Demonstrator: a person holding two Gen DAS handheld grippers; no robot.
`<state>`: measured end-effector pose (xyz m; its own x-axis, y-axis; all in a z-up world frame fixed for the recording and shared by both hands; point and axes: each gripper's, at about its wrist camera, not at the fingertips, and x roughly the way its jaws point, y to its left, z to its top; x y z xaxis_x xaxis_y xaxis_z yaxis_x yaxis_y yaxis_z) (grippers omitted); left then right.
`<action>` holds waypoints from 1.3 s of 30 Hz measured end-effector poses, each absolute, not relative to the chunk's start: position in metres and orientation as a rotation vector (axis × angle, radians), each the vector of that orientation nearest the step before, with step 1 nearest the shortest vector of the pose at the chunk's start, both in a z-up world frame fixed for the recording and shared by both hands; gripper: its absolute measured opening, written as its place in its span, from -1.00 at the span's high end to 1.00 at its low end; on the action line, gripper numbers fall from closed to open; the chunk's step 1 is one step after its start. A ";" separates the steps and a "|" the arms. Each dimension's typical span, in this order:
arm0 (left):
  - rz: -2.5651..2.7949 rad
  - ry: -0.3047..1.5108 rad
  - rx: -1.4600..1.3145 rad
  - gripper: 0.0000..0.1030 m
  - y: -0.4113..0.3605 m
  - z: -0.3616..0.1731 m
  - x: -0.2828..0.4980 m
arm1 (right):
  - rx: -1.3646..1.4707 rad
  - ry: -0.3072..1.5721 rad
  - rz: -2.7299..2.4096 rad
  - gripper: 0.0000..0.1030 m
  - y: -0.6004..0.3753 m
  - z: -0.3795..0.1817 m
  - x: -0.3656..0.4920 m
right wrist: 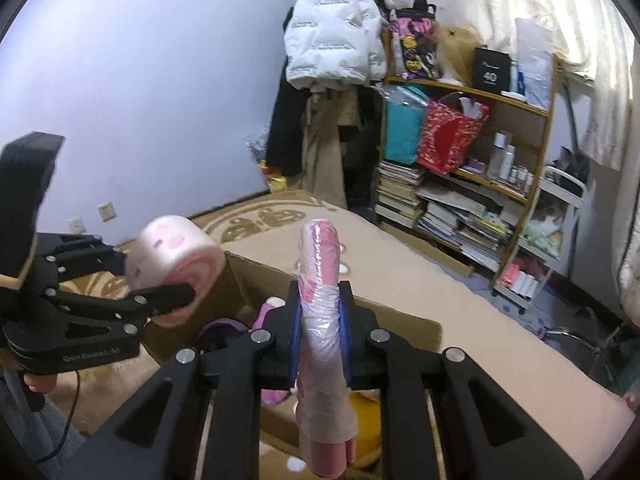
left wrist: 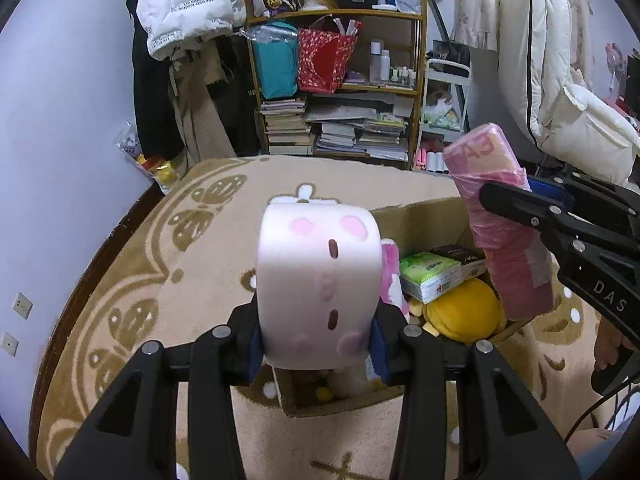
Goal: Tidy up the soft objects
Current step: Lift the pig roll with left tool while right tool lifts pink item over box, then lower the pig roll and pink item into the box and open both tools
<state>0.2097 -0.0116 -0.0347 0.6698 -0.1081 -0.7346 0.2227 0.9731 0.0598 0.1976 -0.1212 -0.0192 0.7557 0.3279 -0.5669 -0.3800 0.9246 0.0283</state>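
My left gripper [left wrist: 316, 344] is shut on a pale pink roll-cake plush [left wrist: 318, 280] with pink spots, held above the near edge of an open cardboard box [left wrist: 424, 210]. It also shows in the right wrist view [right wrist: 172, 268], at the left. My right gripper [right wrist: 320, 344] is shut on a long pink pack wrapped in plastic [right wrist: 322, 312], held upright over the box. The pack also shows in the left wrist view [left wrist: 500, 220], at the right. Inside the box lie a yellow plush [left wrist: 464, 314], a green tissue pack [left wrist: 430, 276] and a pink plush [left wrist: 390, 276].
The box stands on a beige patterned rug [left wrist: 160, 280]. Behind it stands a wooden shelf [left wrist: 336, 80] of books, bags and bottles. Coats [left wrist: 188, 4] hang to its left. A small white cart [left wrist: 444, 116] is on its right. A lilac wall [left wrist: 60, 140] is at the left.
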 end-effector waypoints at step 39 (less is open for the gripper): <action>-0.005 0.739 0.148 -0.99 0.016 -0.004 0.165 | 0.071 0.646 0.345 -1.00 -0.135 -0.020 0.165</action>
